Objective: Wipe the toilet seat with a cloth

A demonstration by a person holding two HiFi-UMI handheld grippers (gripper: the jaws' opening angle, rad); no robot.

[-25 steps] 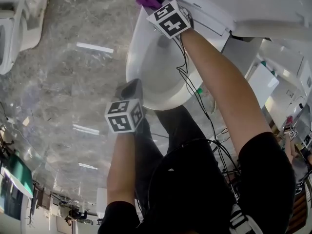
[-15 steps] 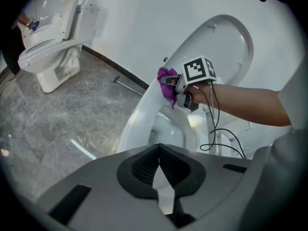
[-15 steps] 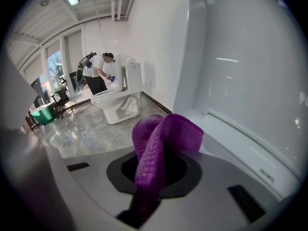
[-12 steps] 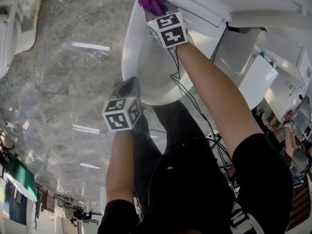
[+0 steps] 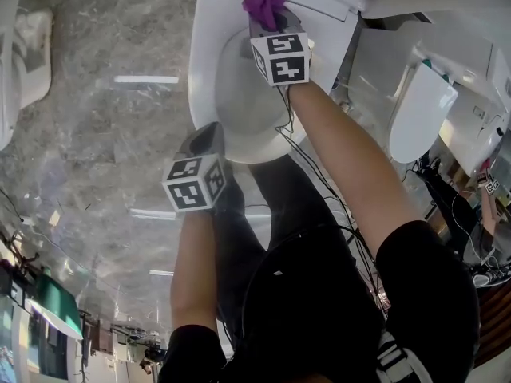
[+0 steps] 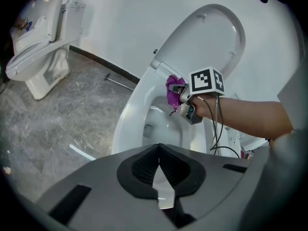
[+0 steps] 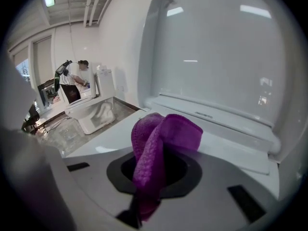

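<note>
At toilet seat (image 5: 201,78) rear, outstretched right gripper (image 5: 269,19) clamps cloth (image 5: 263,5).

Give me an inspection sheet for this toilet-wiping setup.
Surface: toilet white, lid raised.
Job's things: purple cloth at the rear rim, near the hinge.
Clutter: nothing seen.
Grippers: right gripper shut on the cloth; left gripper shut, empty, over the front rim.
Cables: black cables run along the right arm.
Surroundings: grey stone floor; second toilet nearby.
</note>
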